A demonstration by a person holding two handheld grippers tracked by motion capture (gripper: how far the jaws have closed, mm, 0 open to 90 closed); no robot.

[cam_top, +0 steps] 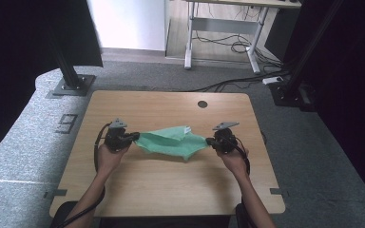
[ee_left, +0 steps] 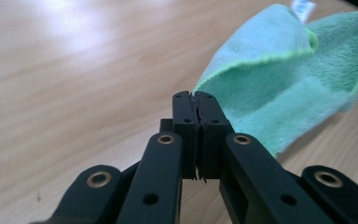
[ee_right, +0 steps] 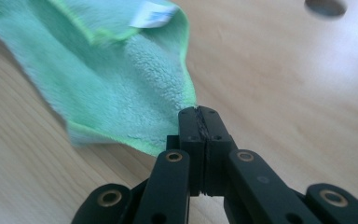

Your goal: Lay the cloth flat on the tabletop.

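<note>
On the pale wood-grain bench (cam_top: 171, 185), rectangular with rounded corners and a small round dark grommet hole (cam_top: 202, 104) near its far edge:

Item 1. Mint-green microfibre cloth (cam_top: 171, 141), soft short-pile fleece with a brighter green stitched hem. It is held stretched between the two tools over the middle of the bench, sagging and folded on itself, its lower fold close to the bench surface; whether it touches the wood cannot be told. A small white sewn-in label (ee_right: 153, 13) sticks out at the far edge. In the left gripper view the cloth (ee_left: 279, 88) fans out from the jaw tips in a loose cone; in the right gripper view the cloth (ee_right: 107, 84) hangs in a broad pleated sheet, nap clearly nubbly.

Item 2. Left tool (cam_top: 134, 137), black, matt plastic with brass-coloured rivets on angular linkage arms, grey three-cornered plate on top. Its jaws are pressed together, pinching the cloth's left corner at the tips (ee_left: 195, 100).

Item 3. Right tool (cam_top: 210, 141), same make and finish. Its jaws are likewise closed tight, clamped on the cloth's right corner at the hem (ee_right: 199, 114).

Item 4. Bare hands and forearms, one behind each tool, with black cables trailing back.

Surroundings: grey speckled carpet floor (cam_top: 24, 142), black frame posts on plates.
</note>
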